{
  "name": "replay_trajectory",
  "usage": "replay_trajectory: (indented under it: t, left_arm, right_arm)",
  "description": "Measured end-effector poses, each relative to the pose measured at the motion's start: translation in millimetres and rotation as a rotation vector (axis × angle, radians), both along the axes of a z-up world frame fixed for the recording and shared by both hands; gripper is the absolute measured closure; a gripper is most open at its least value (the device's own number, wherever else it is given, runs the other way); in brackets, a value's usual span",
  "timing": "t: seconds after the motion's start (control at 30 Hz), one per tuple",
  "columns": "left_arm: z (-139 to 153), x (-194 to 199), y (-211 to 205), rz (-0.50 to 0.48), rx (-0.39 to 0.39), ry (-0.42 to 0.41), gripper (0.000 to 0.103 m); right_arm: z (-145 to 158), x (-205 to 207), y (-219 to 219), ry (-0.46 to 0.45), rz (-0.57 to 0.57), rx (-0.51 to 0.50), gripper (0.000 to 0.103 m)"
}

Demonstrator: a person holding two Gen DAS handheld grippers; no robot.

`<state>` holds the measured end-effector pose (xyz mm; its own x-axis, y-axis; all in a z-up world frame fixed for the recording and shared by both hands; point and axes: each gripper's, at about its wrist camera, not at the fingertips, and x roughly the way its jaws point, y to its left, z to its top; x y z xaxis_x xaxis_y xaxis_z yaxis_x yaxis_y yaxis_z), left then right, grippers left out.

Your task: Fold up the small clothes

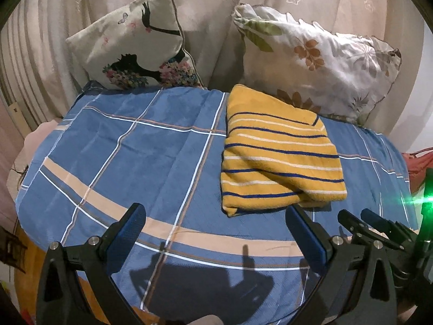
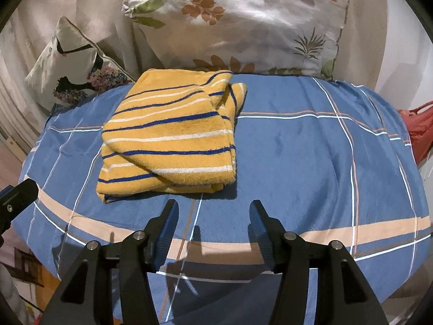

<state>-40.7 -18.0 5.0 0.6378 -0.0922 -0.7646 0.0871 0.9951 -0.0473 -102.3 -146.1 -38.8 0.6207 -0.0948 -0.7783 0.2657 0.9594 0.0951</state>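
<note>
Yellow terry cloth with blue and white stripes makes up the small garment [image 1: 278,149], which lies folded into a rough rectangle on the blue checked bedsheet [image 1: 135,149]; every place below is given from this garment. Its far edge lies just in front of the white floral pillow [image 1: 319,62], which leans against the beige curtain [image 1: 211,27] behind it. A second cushion printed with a black tree and flowers [image 1: 135,43] stands well to the garment's left in the left wrist view. Near the garment's front edge, the left gripper [image 1: 216,233] hangs over the sheet with its jaws spread wide and nothing between them; its right finger tip is just beside the garment's near corner, and whether it touches cannot be told. The right gripper [image 2: 213,224] sits just in front of the garment's near right corner in the right wrist view, released, jaws apart over bare sheet, holding nothing. A red cloth [image 2: 419,130] lies well off to the garment's right, past the sheet's edge.
</note>
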Motion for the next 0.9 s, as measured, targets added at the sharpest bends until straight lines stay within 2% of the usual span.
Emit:
replay_trajectory:
  t: [0.43,0.9]
  left_arm:
    - [-19.0,16.4,-4.4,-0.029,-0.023,0.089,0.000]
    - [-33.3,24.5,-10.5,-0.054,-0.066,0.154,0.000]
  right_arm:
    - [-3.4,12.0,2.0,0.026,0.006,-0.072,0.041]
    - [-9.9,12.5,-3.8,0.065,-0.013,-0.084,0.041]
